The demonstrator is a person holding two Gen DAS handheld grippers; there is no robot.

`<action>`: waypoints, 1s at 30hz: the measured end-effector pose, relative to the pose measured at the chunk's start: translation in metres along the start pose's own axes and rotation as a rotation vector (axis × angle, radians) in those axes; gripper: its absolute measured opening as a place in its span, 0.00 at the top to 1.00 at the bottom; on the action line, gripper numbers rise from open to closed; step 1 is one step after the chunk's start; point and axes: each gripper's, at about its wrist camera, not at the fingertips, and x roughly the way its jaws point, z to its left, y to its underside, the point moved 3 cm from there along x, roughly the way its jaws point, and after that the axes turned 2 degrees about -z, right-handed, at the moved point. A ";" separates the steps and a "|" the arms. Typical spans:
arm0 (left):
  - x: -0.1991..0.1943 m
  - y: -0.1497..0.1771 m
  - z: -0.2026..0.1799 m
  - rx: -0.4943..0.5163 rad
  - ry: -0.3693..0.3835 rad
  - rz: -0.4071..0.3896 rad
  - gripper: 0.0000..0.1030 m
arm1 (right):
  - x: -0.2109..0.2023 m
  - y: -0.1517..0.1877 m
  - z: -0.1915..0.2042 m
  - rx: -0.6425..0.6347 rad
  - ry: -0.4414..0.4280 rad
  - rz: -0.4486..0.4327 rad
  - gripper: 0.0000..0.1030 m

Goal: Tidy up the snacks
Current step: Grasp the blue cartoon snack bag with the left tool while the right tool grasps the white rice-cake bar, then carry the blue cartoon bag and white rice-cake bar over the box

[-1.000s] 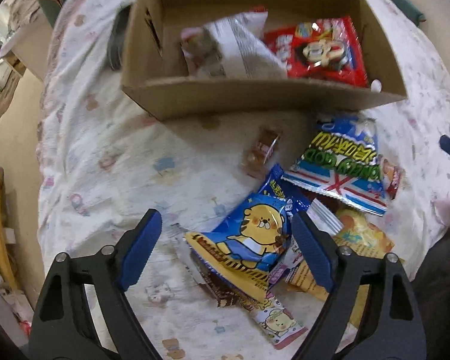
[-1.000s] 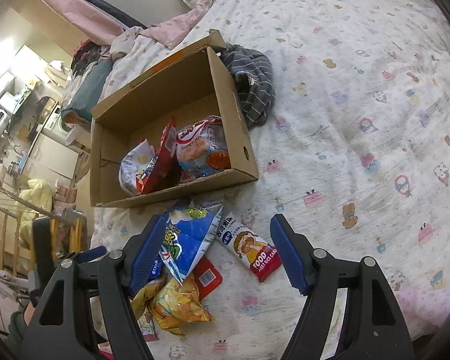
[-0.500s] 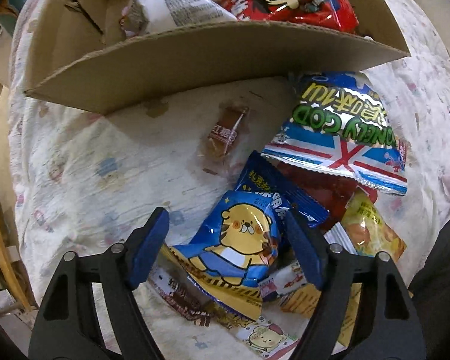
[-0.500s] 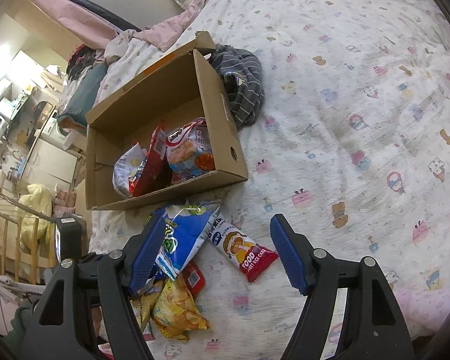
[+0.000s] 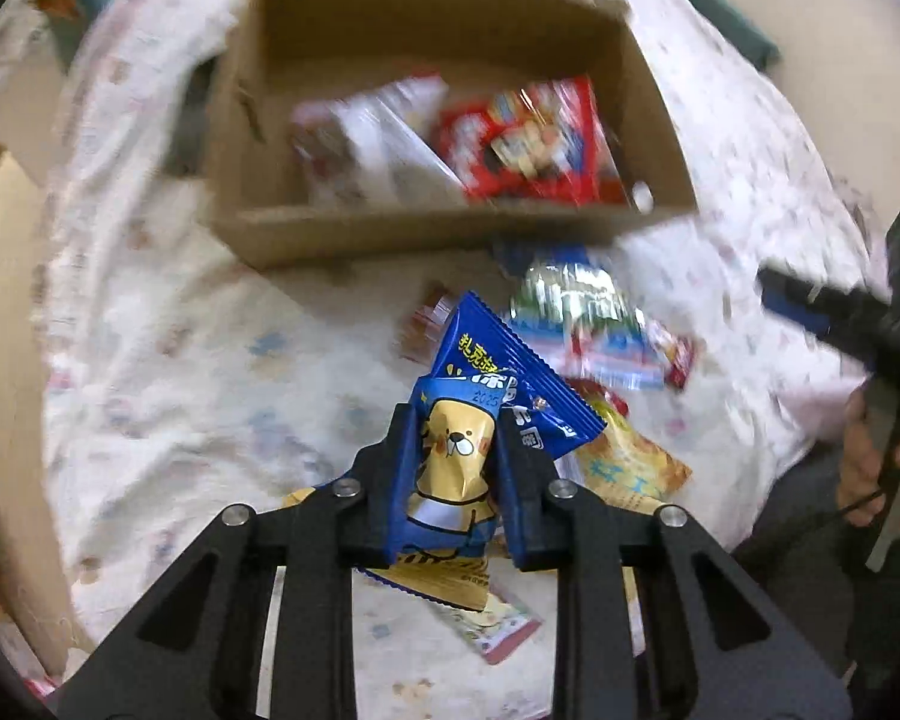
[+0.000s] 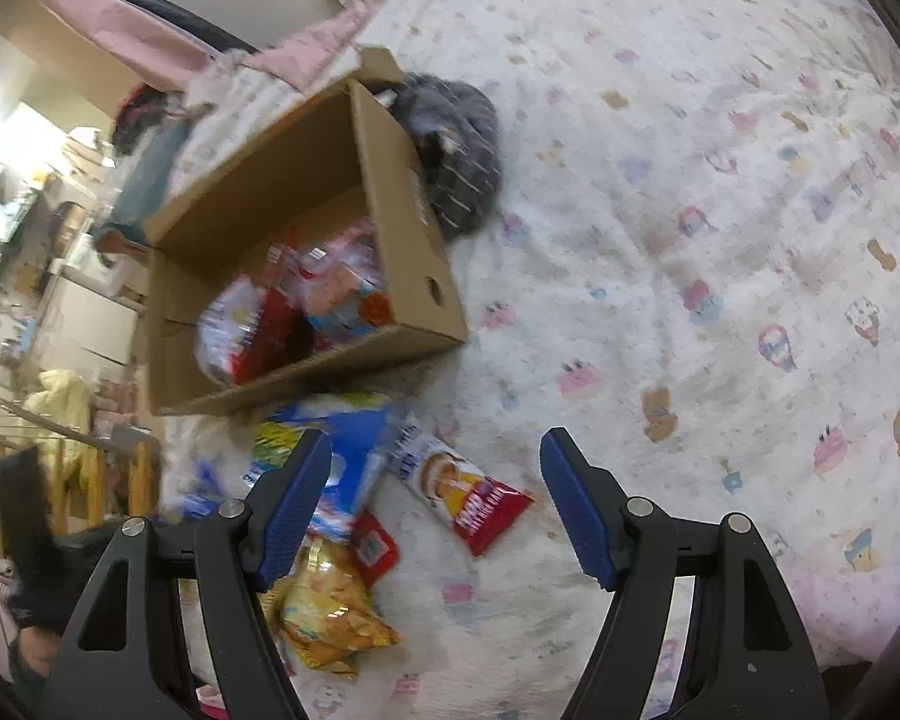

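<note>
My left gripper (image 5: 453,426) is closing, its jaws pinched on a blue snack bag with a cartoon bear (image 5: 486,396), lifted off the bedspread. Ahead lies an open cardboard box (image 5: 450,228) holding a red packet (image 5: 528,138) and a white packet (image 5: 366,144). My right gripper (image 6: 435,468) hangs open over a red-and-white snack bar (image 6: 462,495), nothing between its fingers. The same box (image 6: 414,210) sits up-left of it. A blue-and-green bag (image 6: 342,450) and a yellow bag (image 6: 330,612) lie by its left finger.
A patterned white bedspread (image 6: 720,210) covers the bed. A grey striped cloth (image 6: 462,144) lies behind the box. More snacks (image 5: 588,324) lie loose near the box front. A hand with the other gripper (image 5: 852,324) shows at right in the left wrist view. Furniture (image 6: 60,276) stands at the bed's left.
My left gripper closed on the blue bear bag and lifted it off the pile, backing away from the box. The right gripper stayed open and nearly still.
</note>
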 end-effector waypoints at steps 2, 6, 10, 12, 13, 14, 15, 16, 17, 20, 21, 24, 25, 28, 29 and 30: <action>-0.009 -0.003 0.003 -0.036 0.000 -0.023 0.79 | 0.011 0.003 -0.003 0.006 0.036 0.047 0.27; -0.013 -0.011 0.028 -0.099 -0.035 -0.050 0.79 | 0.034 0.008 0.002 -0.082 0.154 0.112 0.27; -0.016 -0.010 0.038 -0.131 -0.040 -0.058 0.80 | 0.061 0.014 0.022 -0.229 0.212 0.179 0.27; -0.013 -0.009 0.037 -0.126 -0.042 -0.051 0.80 | 0.074 0.019 0.031 -0.281 0.218 0.216 0.27; -0.013 -0.008 0.038 -0.127 -0.043 -0.049 0.80 | 0.080 0.022 0.036 -0.306 0.220 0.235 0.27; -0.011 -0.008 0.039 -0.129 -0.045 -0.046 0.80 | 0.084 0.024 0.041 -0.331 0.219 0.246 0.27; -0.012 -0.007 0.041 -0.129 -0.046 -0.045 0.80 | 0.087 0.026 0.046 -0.357 0.223 0.252 0.27; -0.011 -0.007 0.042 -0.131 -0.051 -0.045 0.80 | 0.090 0.027 0.050 -0.387 0.235 0.254 0.27; -0.011 -0.007 0.044 -0.135 -0.054 -0.045 0.80 | 0.092 0.030 0.054 -0.414 0.250 0.256 0.27; -0.011 -0.006 0.047 -0.147 -0.057 -0.043 0.80 | 0.101 0.035 0.051 -0.424 0.281 0.294 0.28; -0.010 -0.006 0.048 -0.149 -0.061 -0.043 0.80 | 0.103 0.036 0.050 -0.419 0.280 0.305 0.29; -0.007 -0.006 0.049 -0.151 -0.063 -0.039 0.80 | 0.104 0.039 0.050 -0.436 0.269 0.316 0.56; -0.006 -0.006 0.048 -0.149 -0.065 -0.038 0.80 | 0.104 0.041 0.051 -0.447 0.267 0.320 0.59; -0.005 -0.007 0.044 -0.139 -0.068 -0.042 0.80 | 0.100 0.048 0.055 -0.497 0.258 0.299 0.65; -0.005 -0.007 0.042 -0.133 -0.071 -0.045 0.80 | 0.097 0.051 0.056 -0.506 0.252 0.291 0.65; -0.005 -0.008 0.040 -0.129 -0.071 -0.047 0.80 | 0.093 0.054 0.056 -0.507 0.246 0.286 0.65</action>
